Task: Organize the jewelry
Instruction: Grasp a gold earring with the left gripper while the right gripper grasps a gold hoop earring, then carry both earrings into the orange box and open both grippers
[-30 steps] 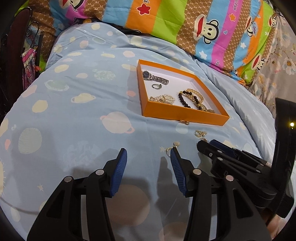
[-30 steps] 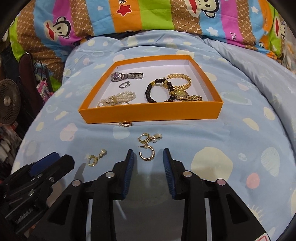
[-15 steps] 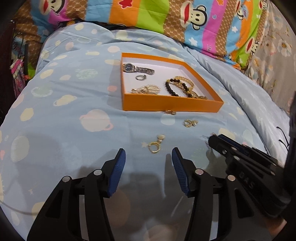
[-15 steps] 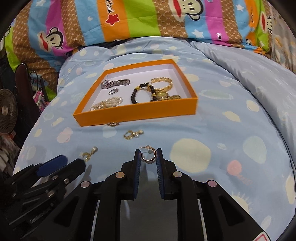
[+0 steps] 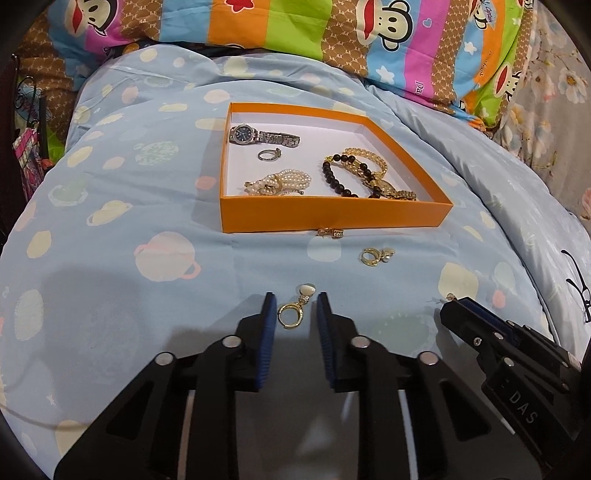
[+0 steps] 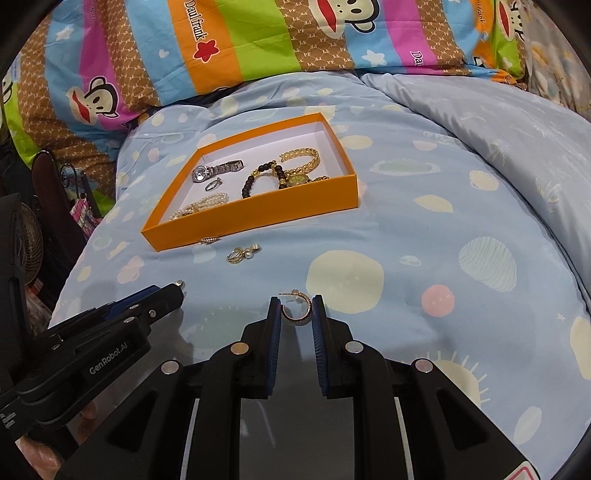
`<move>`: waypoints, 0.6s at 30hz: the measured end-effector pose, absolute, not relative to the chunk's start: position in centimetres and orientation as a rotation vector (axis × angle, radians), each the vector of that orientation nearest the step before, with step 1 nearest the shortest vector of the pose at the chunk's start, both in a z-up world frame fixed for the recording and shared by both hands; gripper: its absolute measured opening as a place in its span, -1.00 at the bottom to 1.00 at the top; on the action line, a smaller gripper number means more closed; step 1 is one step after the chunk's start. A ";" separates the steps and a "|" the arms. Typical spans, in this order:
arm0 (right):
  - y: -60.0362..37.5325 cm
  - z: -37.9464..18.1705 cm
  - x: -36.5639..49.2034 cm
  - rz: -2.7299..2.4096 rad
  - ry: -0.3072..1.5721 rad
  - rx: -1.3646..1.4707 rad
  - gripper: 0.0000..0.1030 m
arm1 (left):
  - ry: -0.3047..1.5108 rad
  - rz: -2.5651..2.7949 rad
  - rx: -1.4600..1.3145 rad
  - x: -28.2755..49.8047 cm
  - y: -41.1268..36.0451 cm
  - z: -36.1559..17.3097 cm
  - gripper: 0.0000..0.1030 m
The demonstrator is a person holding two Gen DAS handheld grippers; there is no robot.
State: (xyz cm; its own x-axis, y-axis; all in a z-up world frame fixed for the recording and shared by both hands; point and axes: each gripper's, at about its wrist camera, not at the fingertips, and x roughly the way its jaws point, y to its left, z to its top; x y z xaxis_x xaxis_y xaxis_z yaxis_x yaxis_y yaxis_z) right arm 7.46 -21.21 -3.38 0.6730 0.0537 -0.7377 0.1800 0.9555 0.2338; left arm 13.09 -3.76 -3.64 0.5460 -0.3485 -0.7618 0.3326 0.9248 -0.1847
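An orange tray (image 5: 332, 218) (image 6: 258, 221) on the blue bedspread holds a silver watch (image 5: 263, 135), a ring (image 5: 269, 154), pearls (image 5: 279, 182), a black bead bracelet (image 5: 334, 177) and gold bracelets. My right gripper (image 6: 296, 314) is shut on a gold hoop earring (image 6: 296, 312) and holds it above the bed. My left gripper (image 5: 293, 314) is open, its jaws on either side of a gold drop earring with a cream stone (image 5: 293, 308) lying on the bed. Another gold earring with a pearl (image 5: 375, 255) (image 6: 242, 254) and a small gold clasp piece (image 5: 330, 232) lie in front of the tray.
Striped monkey-print pillows (image 5: 295, 29) lie behind the tray. A fan (image 6: 26, 243) and a dark chair stand off the bed's left edge. A pair of glasses (image 5: 578, 288) lies at the right. The right gripper shows in the left wrist view (image 5: 448, 306).
My left gripper moved forward around the drop earring and narrowed its jaws. My right gripper closed on the hoop earring and lifted it, pulling back from the tray.
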 end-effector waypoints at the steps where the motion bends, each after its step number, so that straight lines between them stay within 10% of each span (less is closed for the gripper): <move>1: -21.3 -3.4 7.4 -0.072 0.830 0.301 -0.70 | 0.909 -0.411 -0.021 13.1 -3.8 -3.7 -0.75; 18: -23.0 0.2 7.3 -0.070 0.736 0.291 -0.70 | 0.811 -0.434 -0.035 12.8 -3.2 0.1 -0.75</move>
